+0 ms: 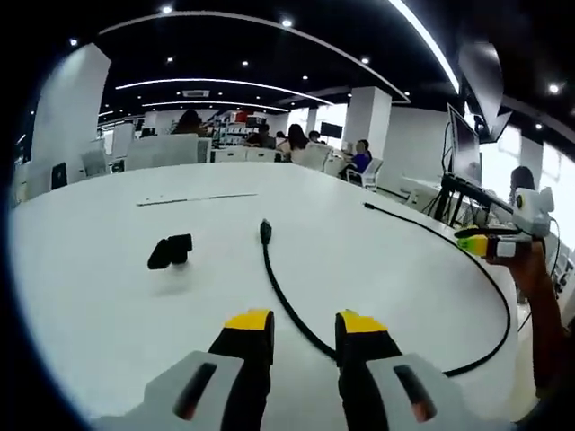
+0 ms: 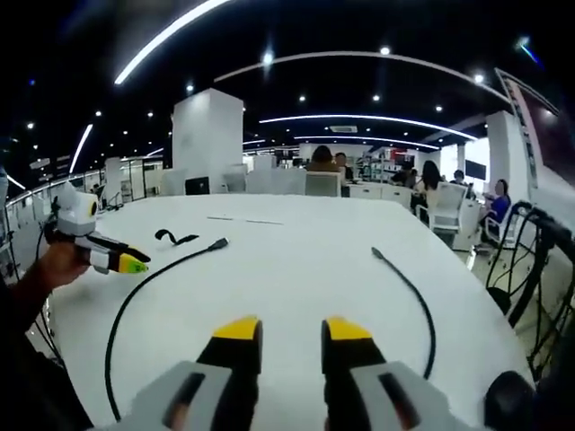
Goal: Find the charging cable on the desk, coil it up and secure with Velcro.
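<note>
Evidently, both yellow-tipped tools, left (image 1: 305,325) and right (image 2: 282,330), stood spread and empty above the white desk (image 1: 108,296). The thin black charging cable (image 1: 286,301) looped across centre frame; the small black Velcro strap (image 1: 170,251) lay centre-left. Likely hazard: the cable slipping from a shallow pinch.

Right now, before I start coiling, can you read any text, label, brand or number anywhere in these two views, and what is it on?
No readable text in either view.
Charging cable: plain black, no marking visible.
Velcro strap: plain black, no label visible.
Left gripper and right gripper: yellow tips, no lettering.
Monitor and background shelves: too small and blurred to read.
</note>
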The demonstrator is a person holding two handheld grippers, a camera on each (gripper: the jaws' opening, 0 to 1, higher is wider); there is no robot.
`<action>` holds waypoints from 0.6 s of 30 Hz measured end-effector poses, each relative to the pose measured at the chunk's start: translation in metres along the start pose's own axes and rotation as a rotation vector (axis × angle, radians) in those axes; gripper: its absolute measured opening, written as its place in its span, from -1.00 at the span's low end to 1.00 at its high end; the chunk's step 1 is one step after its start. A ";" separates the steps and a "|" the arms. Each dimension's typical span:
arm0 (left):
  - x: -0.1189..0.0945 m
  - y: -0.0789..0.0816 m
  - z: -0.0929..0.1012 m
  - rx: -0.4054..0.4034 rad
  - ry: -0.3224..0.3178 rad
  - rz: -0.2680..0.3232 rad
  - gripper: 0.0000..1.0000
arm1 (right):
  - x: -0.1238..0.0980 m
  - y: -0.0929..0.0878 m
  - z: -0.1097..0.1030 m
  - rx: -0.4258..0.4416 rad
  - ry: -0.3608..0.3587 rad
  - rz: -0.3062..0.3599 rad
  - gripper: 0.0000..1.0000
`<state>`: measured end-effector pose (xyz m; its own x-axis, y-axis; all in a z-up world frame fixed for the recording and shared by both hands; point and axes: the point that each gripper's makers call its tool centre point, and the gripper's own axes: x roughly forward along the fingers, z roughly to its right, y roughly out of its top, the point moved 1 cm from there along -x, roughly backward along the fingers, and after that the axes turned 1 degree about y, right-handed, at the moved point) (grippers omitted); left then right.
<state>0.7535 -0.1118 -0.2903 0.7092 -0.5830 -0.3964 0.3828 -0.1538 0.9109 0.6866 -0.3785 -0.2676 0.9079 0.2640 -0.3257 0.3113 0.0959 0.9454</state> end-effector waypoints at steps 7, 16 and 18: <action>0.010 -0.002 0.001 0.018 0.013 -0.021 -0.45 | -0.002 -0.007 0.002 0.006 -0.006 -0.014 -0.45; 0.018 -0.012 0.001 0.021 0.008 -0.069 -0.50 | 0.005 -0.003 0.009 -0.005 -0.013 -0.026 -0.46; 0.017 -0.012 0.001 0.022 0.011 -0.059 -0.53 | 0.005 -0.002 0.009 -0.005 -0.014 -0.027 -0.42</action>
<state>0.7603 -0.1206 -0.3079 0.6923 -0.5640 -0.4502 0.4105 -0.2052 0.8884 0.6934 -0.3864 -0.2709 0.9031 0.2476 -0.3509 0.3343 0.1076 0.9363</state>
